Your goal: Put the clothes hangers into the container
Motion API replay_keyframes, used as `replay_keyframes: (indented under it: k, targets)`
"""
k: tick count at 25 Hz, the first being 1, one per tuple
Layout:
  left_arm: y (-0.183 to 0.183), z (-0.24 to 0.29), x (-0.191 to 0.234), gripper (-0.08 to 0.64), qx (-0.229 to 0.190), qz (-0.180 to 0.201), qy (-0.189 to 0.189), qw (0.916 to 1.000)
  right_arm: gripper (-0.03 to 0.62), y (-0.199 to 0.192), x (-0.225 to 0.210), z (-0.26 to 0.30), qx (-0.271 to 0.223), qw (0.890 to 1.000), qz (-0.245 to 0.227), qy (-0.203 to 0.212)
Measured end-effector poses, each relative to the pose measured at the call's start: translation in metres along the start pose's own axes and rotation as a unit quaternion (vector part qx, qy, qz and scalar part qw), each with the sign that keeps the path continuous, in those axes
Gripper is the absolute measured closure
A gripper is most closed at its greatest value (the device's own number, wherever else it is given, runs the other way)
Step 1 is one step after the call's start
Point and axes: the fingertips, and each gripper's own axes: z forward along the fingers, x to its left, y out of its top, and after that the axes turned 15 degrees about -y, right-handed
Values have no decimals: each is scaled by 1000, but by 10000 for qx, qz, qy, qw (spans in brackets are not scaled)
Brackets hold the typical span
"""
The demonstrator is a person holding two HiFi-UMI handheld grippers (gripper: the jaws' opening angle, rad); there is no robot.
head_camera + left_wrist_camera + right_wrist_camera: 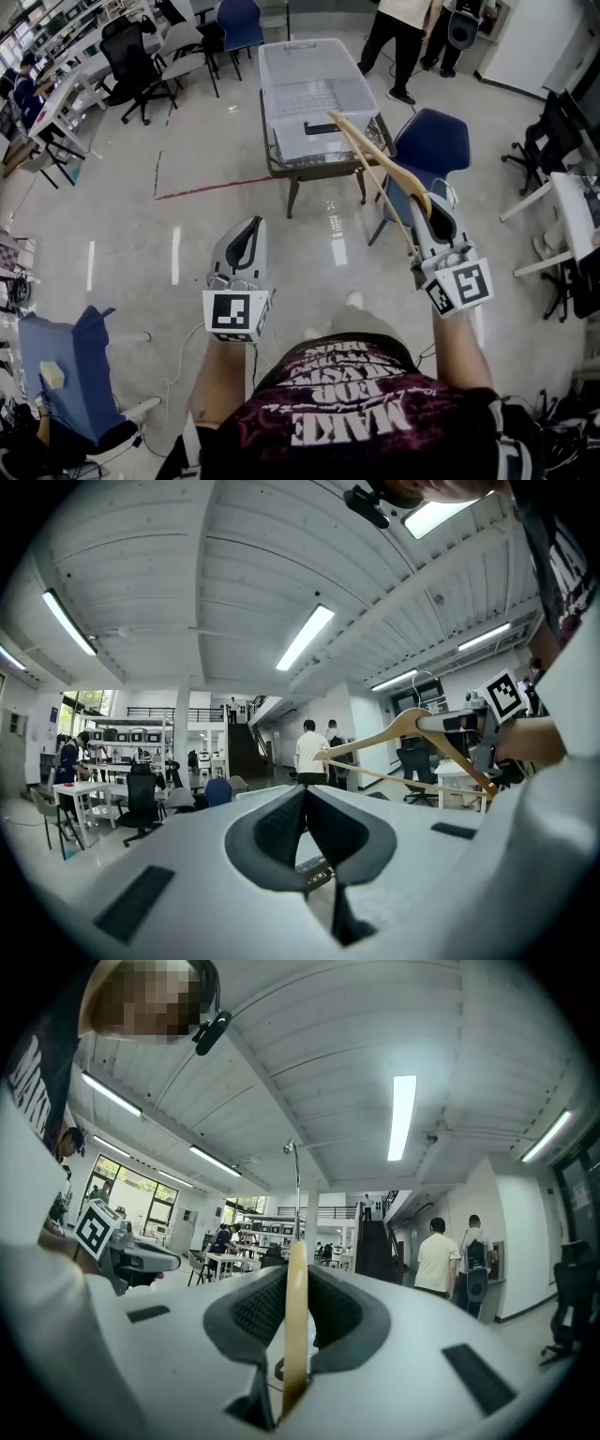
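Note:
A wooden clothes hanger (378, 167) is clamped in my right gripper (437, 214), whose jaws are shut on its arm; in the right gripper view the hanger (296, 1316) stands edge-on between the pads. In the left gripper view the same hanger (412, 752) shows at the right. My left gripper (248, 240) is shut with nothing in it, its pads meeting (305, 832). The clear plastic container (314, 98) stands ahead on a small table, beyond both grippers.
A blue chair (427, 150) stands right of the small table (281, 169). Black office chairs (131, 61) and white desks line the left; another desk (572, 220) is at the right. People (398, 37) stand behind the container. A blue chair (70, 380) sits at lower left.

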Motion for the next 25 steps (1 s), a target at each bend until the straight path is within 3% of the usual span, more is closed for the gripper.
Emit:
replay_keyframes:
  k: [9,20,25]
  targets:
    - [-12,7,14,555,20,-236,92,9997,531,-10,0,20,215,9996,80,173]
    - [-20,56,28,554,192,-185,181,9995,531,-38,-36,56,308,9991,266,106]
    - [-7,88,41,555,117,-51,100,9999,531,-47,-51,81,374,9986,360,62]
